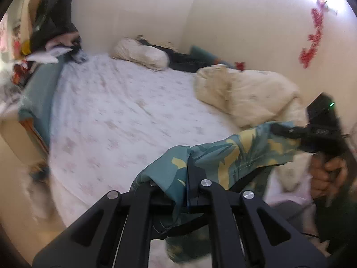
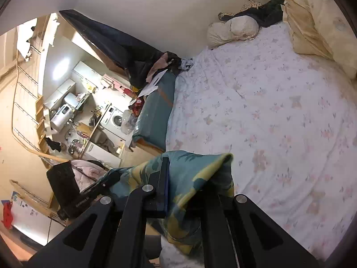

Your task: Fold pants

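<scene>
The pants (image 1: pixel 225 154) are teal with yellow leaf shapes. They hang stretched in the air between my two grippers, above the near edge of the bed. My left gripper (image 1: pixel 176 178) is shut on one end of the fabric, which drapes over its fingers. My right gripper (image 1: pixel 281 131) shows at the right of the left wrist view, shut on the other end. In the right wrist view the pants (image 2: pixel 189 178) cover my right gripper (image 2: pixel 189 172), and the left gripper (image 2: pixel 100 185) holds the fabric at the lower left.
The bed sheet (image 1: pixel 125 120) is white with pink flowers. A cream duvet (image 1: pixel 245 93) is bunched at the right, a pillow (image 1: pixel 142 53) lies by the wall. Clutter and dark clothes (image 1: pixel 53 33) sit at the bed's left edge. A kitchen area (image 2: pixel 89 120) lies below the bed.
</scene>
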